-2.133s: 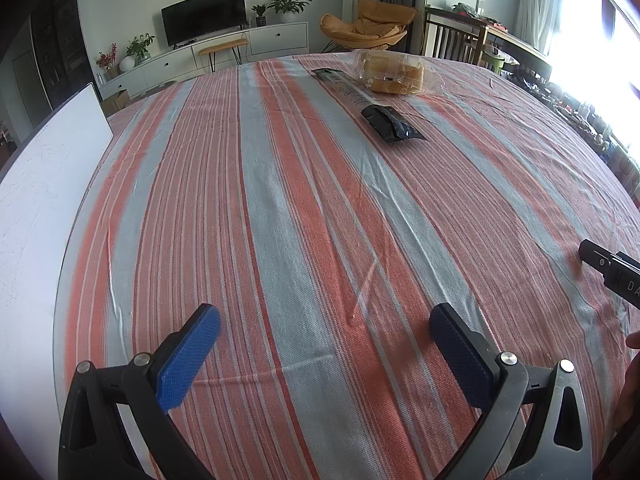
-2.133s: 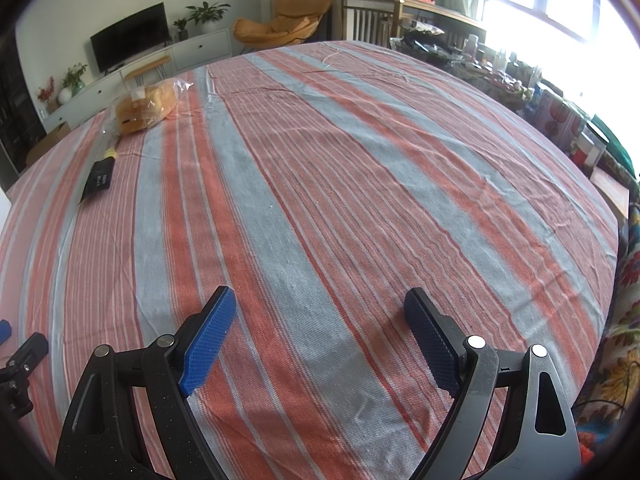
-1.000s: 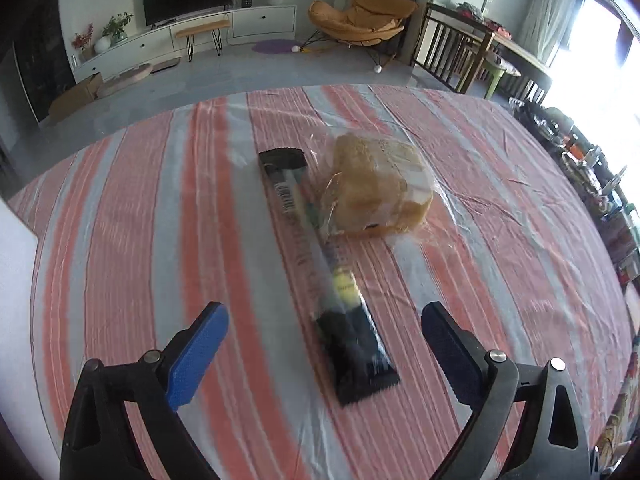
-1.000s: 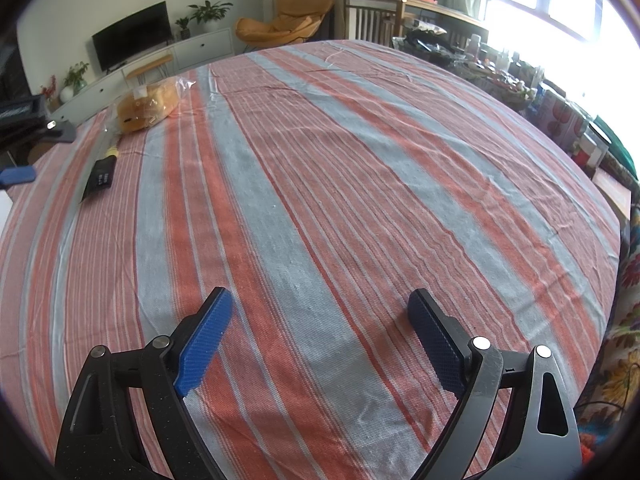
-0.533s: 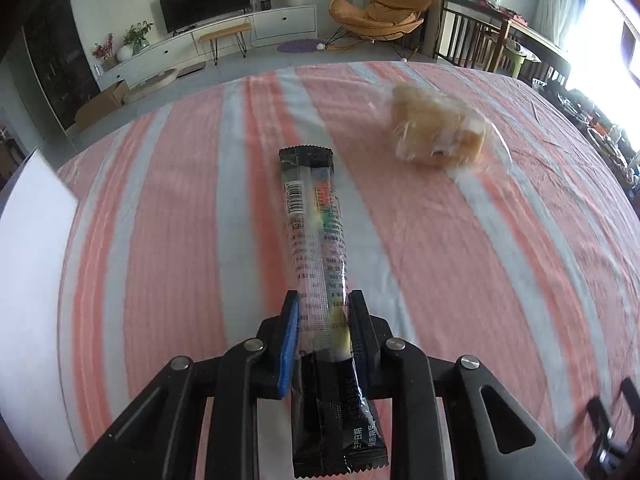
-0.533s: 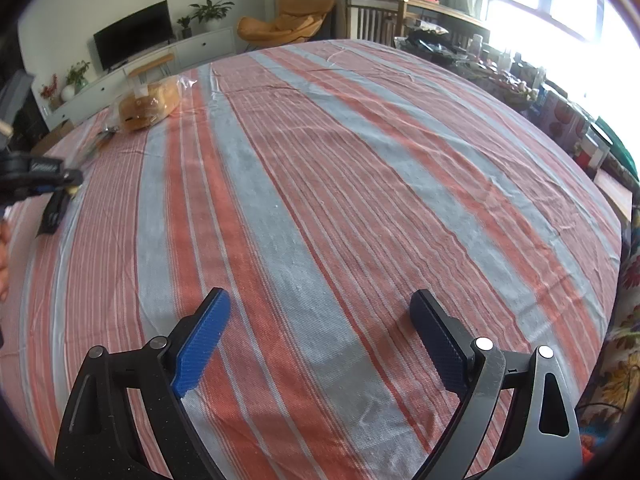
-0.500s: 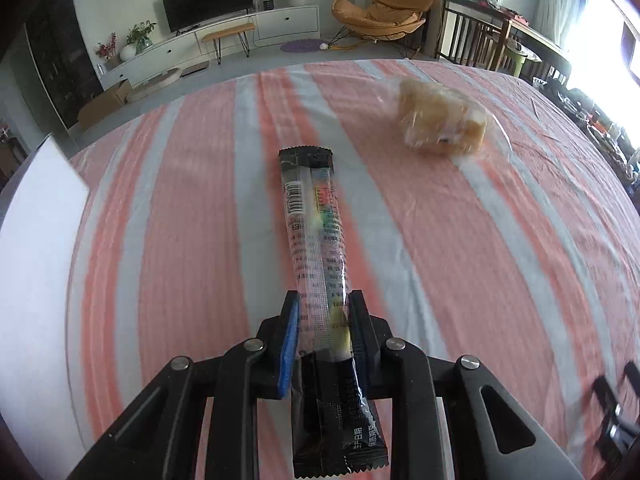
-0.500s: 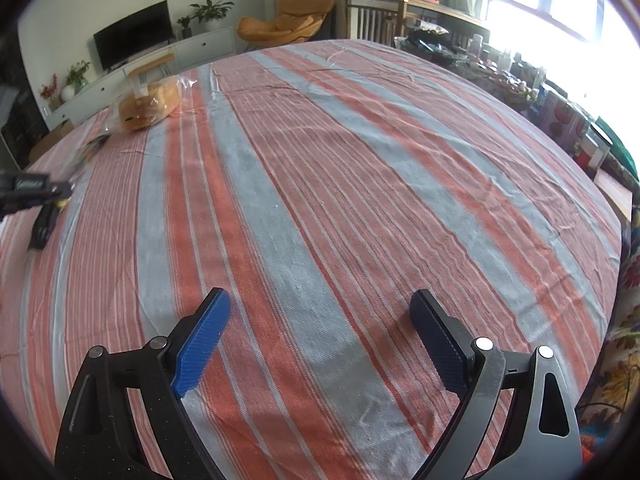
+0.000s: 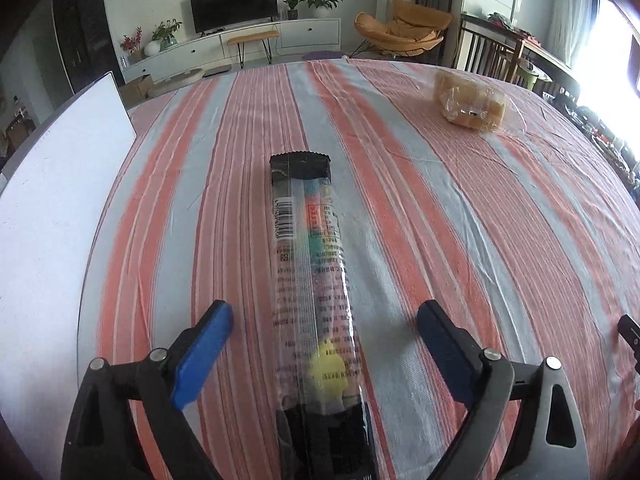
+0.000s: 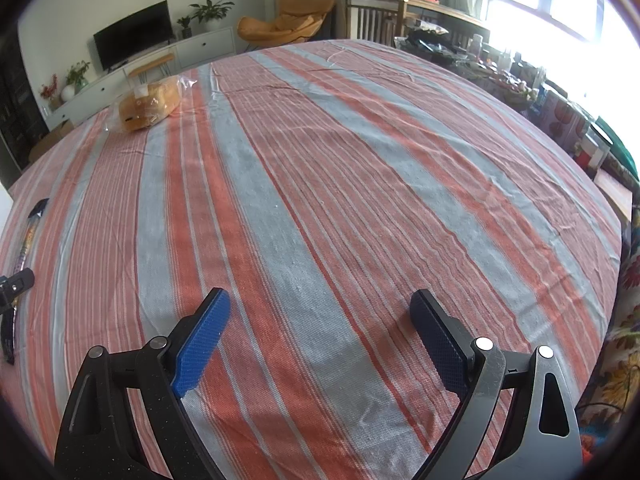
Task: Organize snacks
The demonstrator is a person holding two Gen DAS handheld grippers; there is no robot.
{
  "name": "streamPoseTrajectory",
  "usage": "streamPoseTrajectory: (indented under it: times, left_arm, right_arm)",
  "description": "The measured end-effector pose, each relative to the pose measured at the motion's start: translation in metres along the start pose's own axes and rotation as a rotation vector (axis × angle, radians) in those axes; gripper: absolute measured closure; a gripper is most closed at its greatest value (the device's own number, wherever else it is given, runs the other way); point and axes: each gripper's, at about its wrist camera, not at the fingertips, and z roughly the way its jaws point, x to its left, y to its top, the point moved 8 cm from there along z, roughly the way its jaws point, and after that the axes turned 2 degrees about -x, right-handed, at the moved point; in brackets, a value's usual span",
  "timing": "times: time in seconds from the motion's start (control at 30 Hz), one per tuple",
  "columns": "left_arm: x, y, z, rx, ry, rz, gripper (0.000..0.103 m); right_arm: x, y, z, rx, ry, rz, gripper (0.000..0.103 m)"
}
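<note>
We see the desk point(image 9: 460, 208) first, wide and covered in a cloth of red-orange and grey stripes that fills both wrist views. At its left edge stands a large white board point(image 9: 52, 216), upright beside the cloth. Beyond the far rim lie a living room with a dark television point(image 9: 234, 4) on a low white cabinet and an orange lounge chair point(image 9: 400, 28).

On the cloth we find two snacks. The bagged bread loaf point(image 9: 470, 104) sits toward the far right of the desk in the left view, wrapped in clear plastic, well apart from everything else; the right view shows it far off on the left point(image 10: 150, 104).

The long snack stick packet point(image 9: 314, 280) lies flat along a grey stripe, pointing away from us, its black crimped end farthest and its nearer black end running under the bottom of the left view. It lies between the two fingers of the left tongs point(image 9: 324, 336), which have just been opening and now stand released, their blue pads clear of the wrapper on both sides.

The right tongs point(image 10: 320, 332) are also released, spread wide over bare striped cloth with nothing between the pads. At the left edge of the right view we glimpse the packet again point(image 10: 28, 236).
</note>
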Motion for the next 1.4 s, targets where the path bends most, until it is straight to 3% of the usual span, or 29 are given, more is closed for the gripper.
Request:
streamPoseTrajectory:
  times: [0.1,1.4]
  left_arm:
    - [0.0034,0.0007,0.0041,-0.001,0.004,-0.008,0.0]
    - [0.0041,0.0023,0.0062,-0.009,0.0,-0.006,0.0]
  right_arm:
    - [-0.0005,0.0003,0.0,0.0,0.0,0.0,0.009]
    - [0.0001,-0.0001,-0.0004,-0.001,-0.001,0.0,0.009]
